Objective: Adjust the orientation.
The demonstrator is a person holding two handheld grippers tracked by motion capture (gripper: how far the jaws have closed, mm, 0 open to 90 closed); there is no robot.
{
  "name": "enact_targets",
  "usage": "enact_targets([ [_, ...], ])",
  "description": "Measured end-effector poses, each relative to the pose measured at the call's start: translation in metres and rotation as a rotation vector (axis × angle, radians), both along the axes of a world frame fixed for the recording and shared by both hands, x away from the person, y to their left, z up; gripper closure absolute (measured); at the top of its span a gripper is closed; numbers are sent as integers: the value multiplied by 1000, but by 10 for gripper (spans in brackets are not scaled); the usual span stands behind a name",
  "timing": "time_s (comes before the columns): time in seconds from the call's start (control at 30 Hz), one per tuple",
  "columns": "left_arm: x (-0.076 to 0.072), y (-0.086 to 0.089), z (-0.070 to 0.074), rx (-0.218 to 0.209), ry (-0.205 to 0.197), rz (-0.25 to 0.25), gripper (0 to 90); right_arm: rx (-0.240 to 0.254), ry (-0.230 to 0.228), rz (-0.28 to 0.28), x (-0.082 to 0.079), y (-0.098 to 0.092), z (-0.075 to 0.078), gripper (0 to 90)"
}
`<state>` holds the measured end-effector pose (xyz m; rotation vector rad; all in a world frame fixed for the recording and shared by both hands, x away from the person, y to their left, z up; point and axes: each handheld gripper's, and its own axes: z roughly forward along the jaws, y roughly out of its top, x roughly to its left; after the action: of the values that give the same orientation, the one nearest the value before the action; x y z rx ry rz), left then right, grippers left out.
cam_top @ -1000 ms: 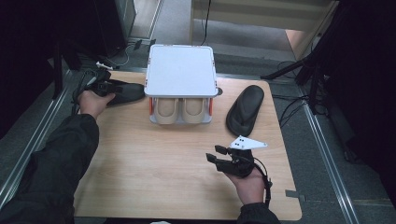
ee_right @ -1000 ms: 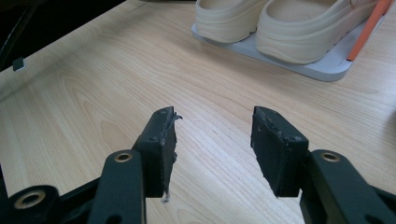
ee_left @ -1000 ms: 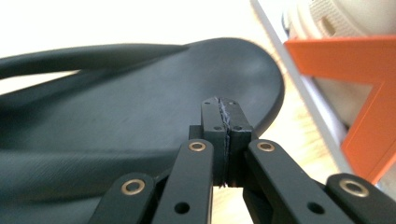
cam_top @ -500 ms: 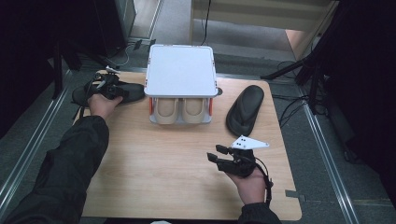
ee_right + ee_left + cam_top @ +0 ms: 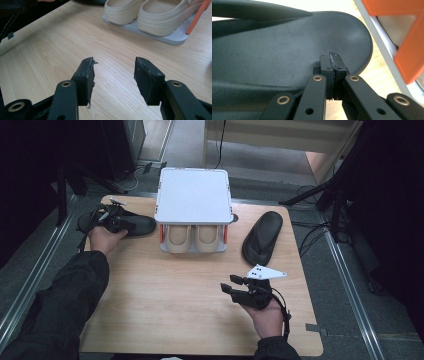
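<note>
While the right gripper hovers over the near right part of the table, its jaws stand apart with only bare wood between them, as the right gripper view shows. A grey three-cornered plate sits on top of it, and the right hand holds it from below.

Farther back, at the middle of the table, a white rack stands with a flat top and orange posts. A pair of beige clogs sits side by side on its lower shelf, toes toward the person.

Right of the rack, a black sandal lies alone on the wood, well apart from both grippers.

At the far left edge, the left hand holds the left gripper against a second black sandal, which lies just beside the rack. In the left gripper view the jaws are pressed together, tips resting at the sandal's edge; whether any part of the sandal is pinched between them cannot be told. The rack's orange post shows close on the right there.
</note>
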<state>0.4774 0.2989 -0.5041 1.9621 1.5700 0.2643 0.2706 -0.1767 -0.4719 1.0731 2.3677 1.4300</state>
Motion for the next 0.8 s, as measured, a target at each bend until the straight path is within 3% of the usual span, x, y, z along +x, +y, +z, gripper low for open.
enact_targets([
  [0.3,-19,0,1,22,19,-48,900,8,-6,-3,2,-2,3,511],
  [0.8,-51,3,-2,0,14,-73,900,6,-7,11,6,2,3,512],
])
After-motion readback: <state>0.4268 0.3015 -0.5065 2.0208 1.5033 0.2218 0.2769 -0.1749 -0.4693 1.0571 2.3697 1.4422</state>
